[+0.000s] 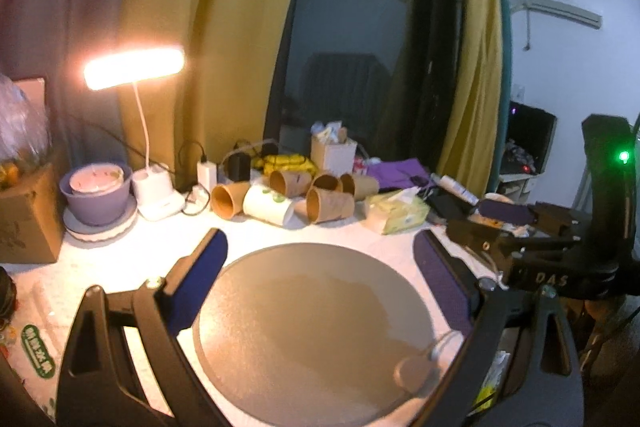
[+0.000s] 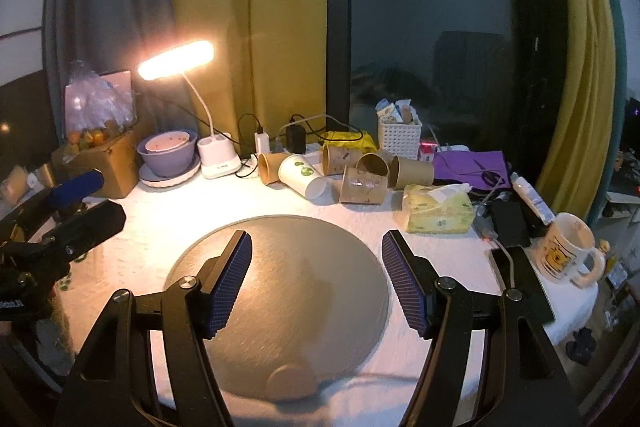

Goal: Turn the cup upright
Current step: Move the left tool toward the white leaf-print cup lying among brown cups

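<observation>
While both grippers hung over the round mat, I had not grabbed any cup yet. My left gripper was spread wide with nothing in it, and my right gripper was spread wide and empty too. I think this was the very first step: picking which cup to go for.

Going from left to right along the back of the table, I saw a cardboard box with a clear bag of small orange things on top, though I could not tell what they were. Next came a purple bowl on a plate, with a smaller pink bowl sitting inside it. Then came the lamp.

After that lay the pile of paper cups, all on their sides and well apart from my grippers. The white cup with green spots lay nearest, its bottom end pointing toward me. The brown cups lay touching each other beside it.

Behind them stood a white basket stuffed with small packets. Far right, a mug stood upright already.

I judged the next move needed a long reach forward, then a squeeze around one cup's side.
</observation>
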### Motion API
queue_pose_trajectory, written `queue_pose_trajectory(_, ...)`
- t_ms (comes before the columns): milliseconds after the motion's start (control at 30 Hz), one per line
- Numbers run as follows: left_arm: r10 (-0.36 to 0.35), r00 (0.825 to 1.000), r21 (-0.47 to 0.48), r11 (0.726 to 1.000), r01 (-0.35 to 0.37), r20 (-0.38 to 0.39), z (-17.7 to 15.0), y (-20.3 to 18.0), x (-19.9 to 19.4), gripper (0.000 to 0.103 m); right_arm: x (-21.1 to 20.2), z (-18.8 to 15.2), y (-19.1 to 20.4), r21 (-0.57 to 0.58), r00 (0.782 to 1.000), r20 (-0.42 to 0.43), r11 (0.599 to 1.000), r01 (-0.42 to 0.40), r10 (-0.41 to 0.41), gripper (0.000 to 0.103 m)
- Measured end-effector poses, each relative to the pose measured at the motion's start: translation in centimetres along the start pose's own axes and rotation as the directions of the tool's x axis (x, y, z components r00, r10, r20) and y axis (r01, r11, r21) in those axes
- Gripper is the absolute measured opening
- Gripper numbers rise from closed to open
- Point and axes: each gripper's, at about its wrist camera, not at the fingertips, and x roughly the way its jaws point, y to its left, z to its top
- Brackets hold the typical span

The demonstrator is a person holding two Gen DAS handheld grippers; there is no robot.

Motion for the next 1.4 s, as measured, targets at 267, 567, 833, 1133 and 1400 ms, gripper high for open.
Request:
queue_pose_trajectory(267, 0.016, 0.992, -0.101, 0.994, -0.029, -0.124, 1.7, 3.0, 8.5, 0.095, 7.2, 3.0, -2.4, -0.012, 0.998, -0.057, 1.000, -0.028, 0.027, 0.071)
queue_pose_trajectory(567, 0.017, 0.972, -0.190, 0.980, -0.063, -0.234, 3.1, 6.0, 17.8, 0.095, 15.0, 6.1, -4.9, -0.006, 0.993, -0.109, 0.998, -0.055, 0.054, 0.071)
queue_pose_trajectory(833, 0.027, 0.946, -0.293, 0.948, -0.127, -0.323, 3.0, 8.4, 25.2, 0.095, 21.6, 7.6, -7.1, -0.001, 0.985, -0.151, 0.997, -0.079, 0.078, 0.071)
queue_pose_trajectory(1133, 0.022, 0.915, -0.396, 0.897, -0.197, -0.403, 1.9, 10.4, 31.7, 0.095, 27.2, 8.3, -9.2, 0.016, 0.978, -0.189, 0.996, -0.091, 0.092, 0.071)
queue_pose_trajectory(1400, -0.010, 0.895, -0.489, 0.841, -0.234, -0.446, 1.4, 11.8, 35.5, 0.095, 30.2, 9.0, -9.9, 0.021, 0.972, -0.206, 0.993, -0.114, 0.115, 0.071)
